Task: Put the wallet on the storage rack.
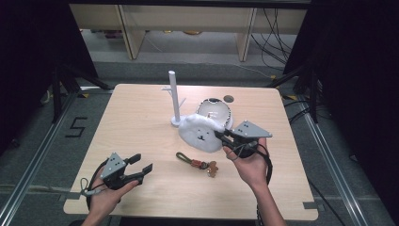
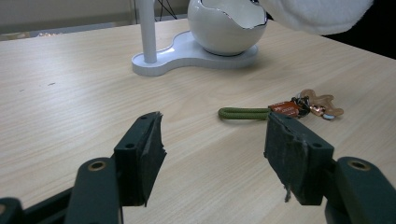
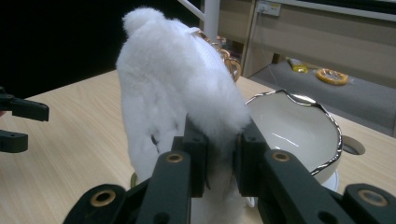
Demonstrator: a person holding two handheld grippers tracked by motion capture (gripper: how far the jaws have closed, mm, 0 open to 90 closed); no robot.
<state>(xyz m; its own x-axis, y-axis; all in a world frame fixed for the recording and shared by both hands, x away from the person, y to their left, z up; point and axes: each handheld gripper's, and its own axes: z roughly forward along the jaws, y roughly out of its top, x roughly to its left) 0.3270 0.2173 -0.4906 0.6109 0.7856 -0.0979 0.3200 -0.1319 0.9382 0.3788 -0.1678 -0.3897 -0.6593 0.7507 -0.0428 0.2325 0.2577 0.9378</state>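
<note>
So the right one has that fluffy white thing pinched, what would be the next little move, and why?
Probably lift the white plush a little higher and carry it toward the white post. The right gripper is shut on the plush's edge, and the plush hangs close over the egg-shaped bowl, so raising it first should keep it from snagging the jagged rim. Where it is meant to go is my guess.

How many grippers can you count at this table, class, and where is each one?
2. The left gripper hovers open at the table's near left, holding nothing. The right gripper sits right of centre, shut on the white plush beside the egg-shaped bowl.
</note>
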